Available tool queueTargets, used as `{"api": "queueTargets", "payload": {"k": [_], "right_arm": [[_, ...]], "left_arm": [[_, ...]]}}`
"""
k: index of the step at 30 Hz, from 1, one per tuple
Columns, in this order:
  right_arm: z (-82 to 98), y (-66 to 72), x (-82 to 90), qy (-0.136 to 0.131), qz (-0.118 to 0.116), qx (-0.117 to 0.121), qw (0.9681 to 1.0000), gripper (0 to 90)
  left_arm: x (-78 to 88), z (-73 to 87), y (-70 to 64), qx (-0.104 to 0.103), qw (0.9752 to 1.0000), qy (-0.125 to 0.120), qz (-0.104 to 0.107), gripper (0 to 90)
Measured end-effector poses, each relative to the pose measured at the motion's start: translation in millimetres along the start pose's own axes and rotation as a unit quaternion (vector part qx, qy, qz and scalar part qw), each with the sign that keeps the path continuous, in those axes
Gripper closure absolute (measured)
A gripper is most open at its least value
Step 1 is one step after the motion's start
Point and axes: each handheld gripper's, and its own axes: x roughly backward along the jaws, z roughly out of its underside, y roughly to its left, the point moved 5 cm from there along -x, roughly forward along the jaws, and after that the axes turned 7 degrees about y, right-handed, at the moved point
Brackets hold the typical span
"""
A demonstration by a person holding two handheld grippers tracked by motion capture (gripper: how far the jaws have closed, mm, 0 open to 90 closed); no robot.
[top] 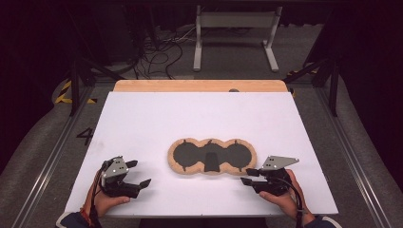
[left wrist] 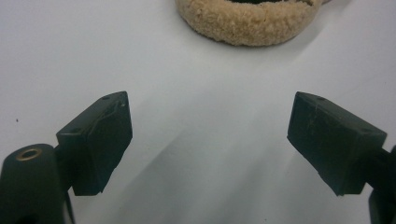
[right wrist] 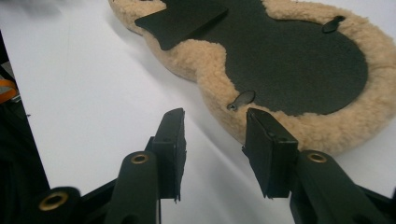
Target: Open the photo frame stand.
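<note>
One fleece piece, two grippers, one table

On the white table (top: 142, 114) lies a single tan fleece piece (top: 212, 156) made of three joined round lobes, with one black flap at its middle. Two grippers flank it, the left gripper (top: 139, 173) and the right gripper (top: 249, 176), each with two black jaws.

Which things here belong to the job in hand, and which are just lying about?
In the job: fleece-edged pad, left hand-held gripper open, right hand-held gripper open beside the pad's rim.

Lying about: white table, wooden board, metal stand, floor cables.
</note>
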Motion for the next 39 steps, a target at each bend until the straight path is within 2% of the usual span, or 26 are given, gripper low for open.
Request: {"api": "queueTargets", "payload": {"k": [4,6,8,14,17,19,25,30,34,36,39], "right_arm": [[-1.3,4.2,1.0,-0.009,-0.001,0.001,1.0000,54.4],[-2.7,8.7,3.0,-0.019,-0.006,0.005,0.9998,53.0],[-3.4,14.6,3.4,-0.019,-0.003,0.015,0.9997,50.9],[-4.8,25.4,-1.2,-0.013,-0.022,0.019,0.9995,52.2],[-8.9,29.0,-8.2,-0.010,-0.038,0.011,0.9992,52.4],[-12.3,30.1,-14.1,-0.002,-0.038,0.009,0.9992,52.9],[-24.1,29.5,-27.9,0.001,-0.066,-0.023,0.9976,57.6],[-32.8,27.9,-40.8,0.004,-0.091,-0.061,0.9940,60.3],[-36.7,28.0,-51.8,0.020,-0.101,-0.076,0.9918,61.5],[-39.1,27.8,-57.2,0.024,-0.112,-0.086,0.9896,61.5],[-42.1,27.3,-59.3,0.023,-0.119,-0.095,0.9881,62.7]], "left_arm": [[-1.1,-0.5,0.1,0.002,1.0000,0.003,-0.003,14.0],[-1.9,-1.8,-0.2,-0.004,1.0000,0.003,0.001,13.8],[-3.7,-3.1,-1.2,-0.006,1.0000,0.006,-0.002,13.3],[-7.4,-3.6,-3.6,-0.010,0.9998,0.019,-0.004,12.2],[-8.9,-3.0,-3.3,-0.011,0.9997,0.024,-0.003,11.8],[-9.4,-3.3,-3.0,-0.011,0.9997,0.023,-0.002,11.8],[-8.9,-3.4,-3.5,-0.011,0.9997,0.022,-0.004,11.8],[-9.9,-4.2,-5.0,-0.013,0.9996,0.023,-0.002,11.9],[-11.4,-4.5,-5.6,-0.014,0.9996,0.025,0.000,11.8],[-11.6,-4.4,-6.2,-0.014,0.9996,0.026,0.001,11.8],[-11.1,-4.3,-6.3,-0.013,0.9996,0.025,0.000,11.8]]}}
